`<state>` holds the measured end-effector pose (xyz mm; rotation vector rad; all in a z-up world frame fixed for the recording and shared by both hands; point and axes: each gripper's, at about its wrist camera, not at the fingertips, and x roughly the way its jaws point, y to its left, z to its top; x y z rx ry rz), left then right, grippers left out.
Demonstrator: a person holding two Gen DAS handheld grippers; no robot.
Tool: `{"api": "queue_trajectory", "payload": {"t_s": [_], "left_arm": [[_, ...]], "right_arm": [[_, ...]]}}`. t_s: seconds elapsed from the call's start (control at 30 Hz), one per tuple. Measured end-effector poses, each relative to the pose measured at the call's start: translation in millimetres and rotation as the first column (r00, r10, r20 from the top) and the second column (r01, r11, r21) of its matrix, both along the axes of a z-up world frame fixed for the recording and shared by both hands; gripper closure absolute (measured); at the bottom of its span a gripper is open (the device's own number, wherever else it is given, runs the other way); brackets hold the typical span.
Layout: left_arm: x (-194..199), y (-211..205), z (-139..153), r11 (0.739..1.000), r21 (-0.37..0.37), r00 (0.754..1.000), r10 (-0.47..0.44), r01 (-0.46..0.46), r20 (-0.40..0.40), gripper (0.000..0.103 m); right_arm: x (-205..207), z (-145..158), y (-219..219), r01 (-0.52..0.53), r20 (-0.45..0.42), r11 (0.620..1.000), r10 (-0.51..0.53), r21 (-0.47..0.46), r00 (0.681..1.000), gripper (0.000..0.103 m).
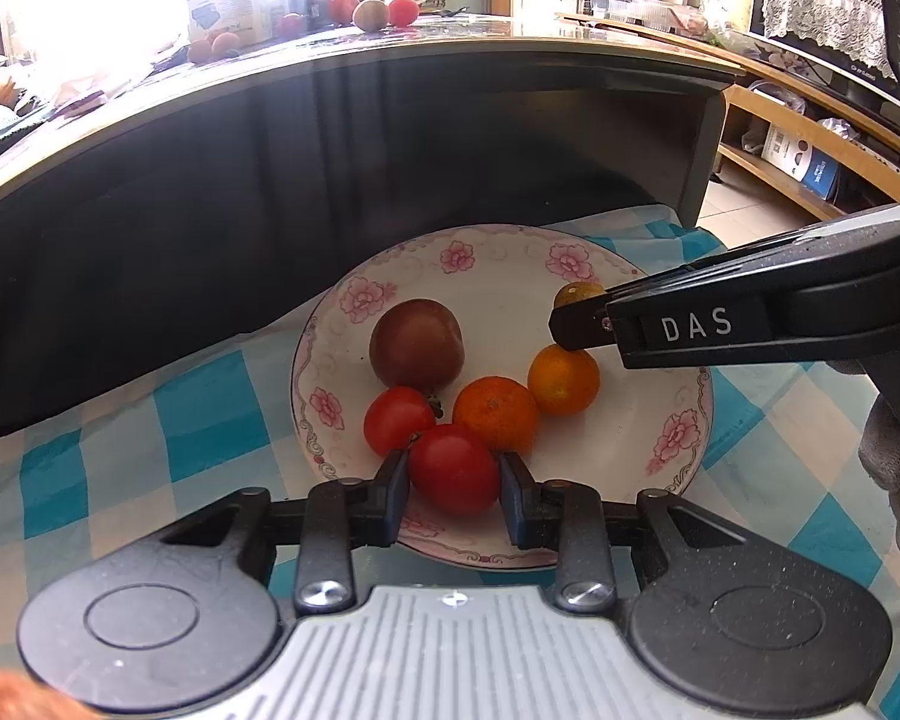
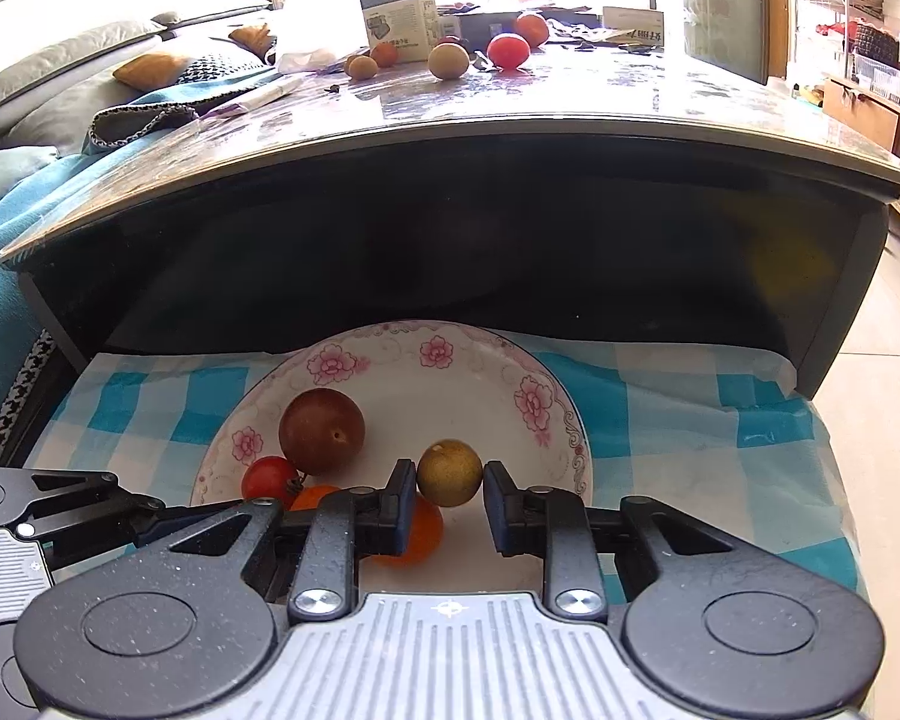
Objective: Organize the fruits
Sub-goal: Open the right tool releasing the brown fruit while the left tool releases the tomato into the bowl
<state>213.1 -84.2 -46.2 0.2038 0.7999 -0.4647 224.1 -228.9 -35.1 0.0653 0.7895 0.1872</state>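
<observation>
Plate (image 1: 600, 456): white, pink floral rim, lying on a blue-and-white checked cloth (image 1: 150, 438) in front of a dark bench (image 2: 450, 120).

Contents of plate, left wrist view: one dark purple-brown round fruit (image 1: 417, 343); two red tomatoes, the farther one (image 1: 397, 420) touching the purple fruit, the nearer one (image 1: 455, 469) at the plate's near side; two orange citrus fruits, one central (image 1: 497, 414) and one to its right (image 1: 564, 379), touching each other.

Left claw (image 1: 453, 495): fingers on either side of the nearer tomato, pads touching or nearly touching its sides; whether it is pinched tight cannot be told.

Right claw (image 2: 450, 495): pinching a small yellow-brown round fruit (image 2: 449, 472) between its pads, held over the right part of the plate, above the right-hand citrus. In the left wrist view this fruit shows only as a sliver behind the finger marked "DAS".

Bench top, far end: more loose fruit, among them a red one (image 2: 508, 50) and a tan one (image 2: 448, 60), beside a printed carton (image 2: 397, 12).

Gloved hand (image 1: 894, 456): at right edge, on the right claw's handle.
</observation>
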Motion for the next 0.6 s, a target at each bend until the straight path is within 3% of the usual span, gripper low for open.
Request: {"api": "queue_trajectory", "payload": {"t_s": [0.27,0.6], "left_arm": [[-4.9,0.9,7.6,1.000,0.002,1.000,-0.005,0.005,0.024,0.062],[-26.2,21.4,30.7,1.000,0.011,0.999,0.009,-0.010,0.045,0.062]], "right_arm": [[-1.2,6.1,1.0,-0.002,0.017,1.000,0.002,0.015,1.000,0.073],[-19.4,36.0,7.1,0.006,0.053,1.000,-0.008,0.025,0.999,0.072]]}}
